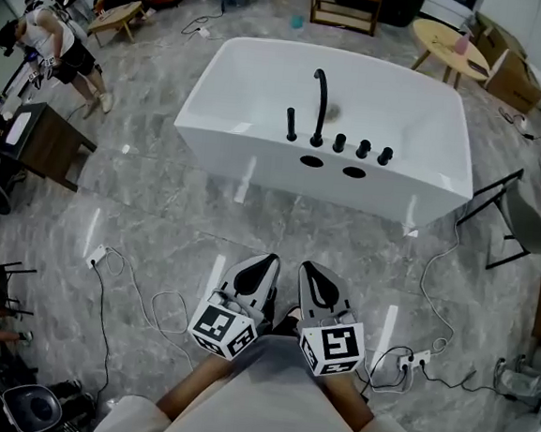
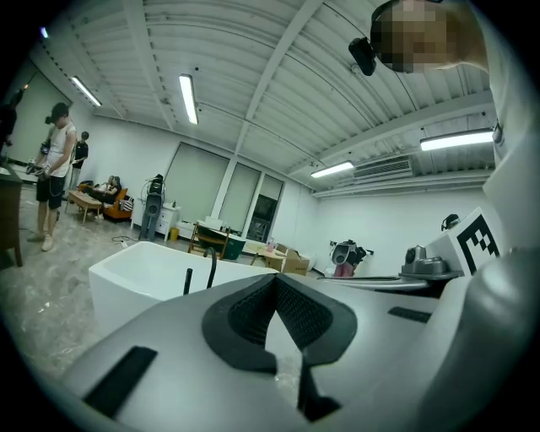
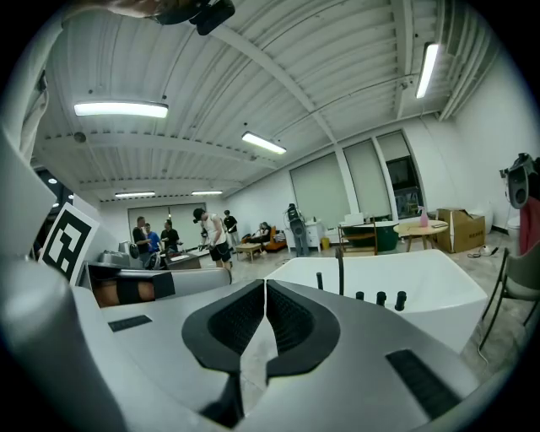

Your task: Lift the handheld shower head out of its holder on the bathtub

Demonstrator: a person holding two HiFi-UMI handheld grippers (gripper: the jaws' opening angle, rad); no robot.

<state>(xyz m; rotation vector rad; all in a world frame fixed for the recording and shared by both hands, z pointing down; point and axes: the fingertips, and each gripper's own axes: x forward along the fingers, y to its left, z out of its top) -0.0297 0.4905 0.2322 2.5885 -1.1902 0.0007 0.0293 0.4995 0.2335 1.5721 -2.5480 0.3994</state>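
While the left gripper (image 1: 268,260) and the right gripper (image 1: 307,268) sit side by side at the lower middle of the head view, both have their jaws pressed together with nothing between them. Bare grey floor (image 1: 251,223) lies open between them and the white bathtub (image 1: 238,160) in the upper middle. On the tub's near rim the shower head (image 1: 291,124) stands upright as a short black rod, just left of the curved spout (image 1: 319,102), with three knobs (image 1: 362,150) further right. Cables (image 1: 104,285) trail at lower left and lower right. A dark desk (image 1: 55,149) stands at the left edge and a chair (image 1: 524,223) at the right. Only the head view shows two oval holes (image 1: 311,161) in the rim. Only the gripper views show ceiling lights (image 3: 121,109), and the right one shows people (image 3: 153,239) at its left
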